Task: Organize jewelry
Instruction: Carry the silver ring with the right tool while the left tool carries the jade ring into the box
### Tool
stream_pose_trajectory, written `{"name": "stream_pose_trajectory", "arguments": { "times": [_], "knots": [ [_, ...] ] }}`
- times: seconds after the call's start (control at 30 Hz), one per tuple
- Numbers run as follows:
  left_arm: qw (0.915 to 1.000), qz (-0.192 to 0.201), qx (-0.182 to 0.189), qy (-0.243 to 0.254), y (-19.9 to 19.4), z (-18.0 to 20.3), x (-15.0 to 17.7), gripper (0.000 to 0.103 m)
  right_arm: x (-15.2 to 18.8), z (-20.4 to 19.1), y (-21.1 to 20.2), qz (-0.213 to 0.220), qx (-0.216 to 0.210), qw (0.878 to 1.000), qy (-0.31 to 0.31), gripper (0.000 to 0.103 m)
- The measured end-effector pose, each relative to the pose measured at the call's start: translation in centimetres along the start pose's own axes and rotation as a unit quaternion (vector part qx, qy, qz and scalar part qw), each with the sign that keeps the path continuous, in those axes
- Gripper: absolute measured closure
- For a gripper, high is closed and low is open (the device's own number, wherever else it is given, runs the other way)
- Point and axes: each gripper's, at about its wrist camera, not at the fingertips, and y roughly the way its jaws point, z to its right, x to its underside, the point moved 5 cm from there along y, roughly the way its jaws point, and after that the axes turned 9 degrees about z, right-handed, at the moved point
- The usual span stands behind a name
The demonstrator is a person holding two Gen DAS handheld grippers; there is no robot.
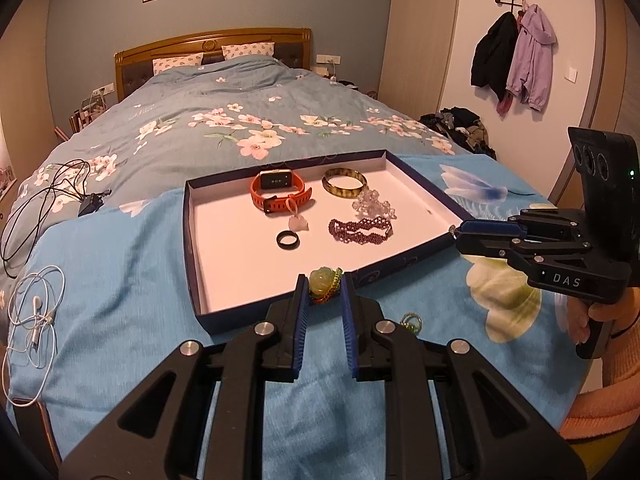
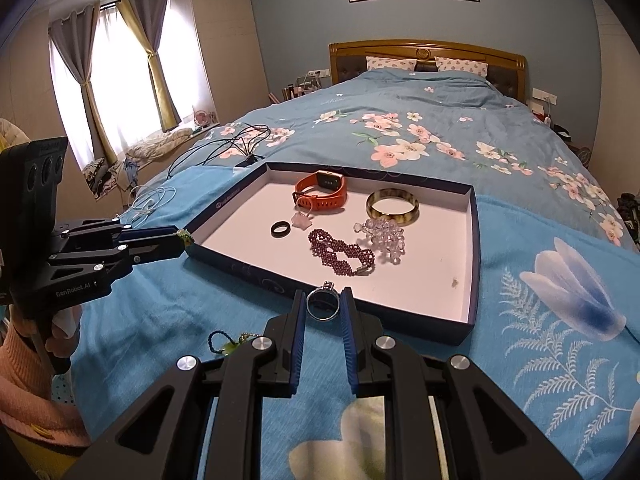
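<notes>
In the left wrist view, the left tool (image 1: 325,286) sits at bottom centre, its blue pads clamped on a green carved pendant with braided cord (image 1: 325,283), held just over the near wall of the shallow box lid (image 1: 192,248). Inside the lid, at frame centre, lie an orange watch (image 1: 279,192), a tortoise bangle (image 1: 344,182), a clear bead bracelet (image 1: 372,206), a dark red bead bracelet (image 1: 360,231) and a black ring (image 1: 288,239). A small green charm (image 1: 411,322) lies on the blue bedspread (image 1: 120,280) right of the tool.

In the right wrist view, the right tool (image 2: 323,303) at bottom centre grips a silver ring (image 2: 323,304) upright between narrow pads, just before the lid's near edge. The left tool appears at centre left, touching the lid's corner.
</notes>
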Motion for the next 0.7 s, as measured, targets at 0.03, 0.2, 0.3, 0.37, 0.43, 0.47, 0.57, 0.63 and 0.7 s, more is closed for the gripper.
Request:
{"name": "stream_pose_trajectory", "arguments": {
  "times": [0.03,0.2,0.3,0.37,0.43,0.47,0.57,0.63,0.7],
  "knots": [
    [1.0000,0.001,0.000,-0.001,0.0,0.0,-0.1,0.087,0.0,0.0,0.0,0.000,0.000,1.000,0.000,0.087],
    [1.0000,0.002,0.000,-0.001,0.4,-0.1,-0.3,0.087,-0.4,0.1,0.2,0.002,-0.001,1.000,0.002,0.087],
    [1.0000,0.002,0.000,-0.002,0.4,-0.1,-0.5,0.087,-0.4,0.2,0.2,0.002,-0.001,1.000,0.002,0.087],
    [1.0000,0.001,0.000,-0.004,0.7,-0.1,-0.8,0.087,-0.6,0.2,0.3,0.003,0.000,1.000,0.001,0.087],
    [1.0000,0.001,0.001,-0.005,0.9,-0.1,-1.0,0.087,-0.8,0.4,0.4,0.003,0.001,1.000,0.002,0.087],
    [1.0000,0.001,0.002,-0.006,1.0,-0.2,-1.0,0.087,-0.8,0.5,0.5,0.003,0.002,1.000,0.002,0.087],
    [1.0000,0.000,0.002,-0.006,1.3,-0.2,-1.3,0.087,-1.2,0.7,0.8,0.004,0.003,1.000,0.002,0.087],
    [1.0000,-0.001,0.001,-0.007,1.6,-0.3,-1.4,0.087,-1.4,0.8,1.0,0.005,0.004,1.000,0.002,0.087],
    [1.0000,-0.001,0.001,-0.008,1.9,-0.3,-1.6,0.087,-1.6,0.9,1.3,0.006,0.004,1.000,0.003,0.087]
  ]
}}
